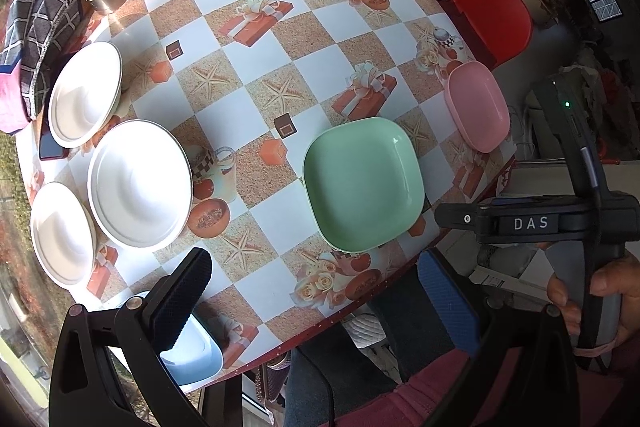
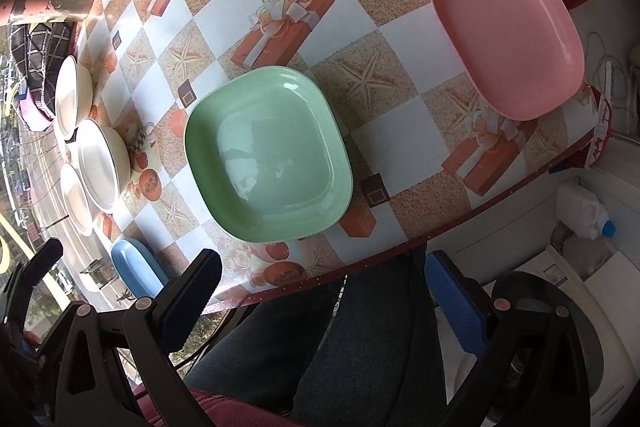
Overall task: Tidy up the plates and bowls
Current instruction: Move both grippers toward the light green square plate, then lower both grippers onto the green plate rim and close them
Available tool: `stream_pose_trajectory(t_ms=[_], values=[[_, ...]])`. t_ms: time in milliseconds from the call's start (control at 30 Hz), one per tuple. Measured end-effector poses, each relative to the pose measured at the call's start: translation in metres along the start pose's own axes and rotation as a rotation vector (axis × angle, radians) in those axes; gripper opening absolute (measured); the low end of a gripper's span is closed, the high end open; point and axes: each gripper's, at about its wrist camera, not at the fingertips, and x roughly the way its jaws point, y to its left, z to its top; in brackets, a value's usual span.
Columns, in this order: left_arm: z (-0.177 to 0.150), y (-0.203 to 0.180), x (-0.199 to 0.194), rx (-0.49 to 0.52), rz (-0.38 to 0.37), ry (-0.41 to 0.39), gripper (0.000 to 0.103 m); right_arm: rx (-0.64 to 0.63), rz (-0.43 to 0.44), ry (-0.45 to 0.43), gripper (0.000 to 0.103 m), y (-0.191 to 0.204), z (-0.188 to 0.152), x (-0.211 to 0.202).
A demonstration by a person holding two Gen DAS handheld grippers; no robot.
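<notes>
We held our left gripper (image 1: 320, 303) and right gripper (image 2: 332, 303) spread wide, gripping nothing, off the table's (image 2: 400, 155) near edge; the blue plate (image 1: 196, 347) lay nearest, under the left finger. Beyond sat the green plate (image 2: 268, 155), flat, rim up, one corner toward us; the pink plate (image 2: 508, 35) ran lengthwise along the right edge, three white bowls (image 1: 140, 183) clustered far left.

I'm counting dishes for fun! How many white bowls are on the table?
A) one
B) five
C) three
C: three white bowls sit grouped together at the left side of the table, apart from the green plate, the pink plate and the blue plate.
</notes>
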Motion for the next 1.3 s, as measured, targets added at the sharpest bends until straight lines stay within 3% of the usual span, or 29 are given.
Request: stream_pose_trajectory(t_ms=[567,867,1300], values=[[0.005,-0.019,0.041,-0.008,0.01,0.126,0.103,0.004,0.022,0.1,0.102,-0.019,0.008,0.027],[0.01,-0.026,0.058,0.002,0.036,0.151,0.103,0.011,0.019,0.133,0.102,-0.025,0.015,0.032],[0.01,-0.004,0.084,-0.043,0.109,0.132,0.103,-0.001,-0.017,0.058,0.102,-0.018,0.034,0.033]])
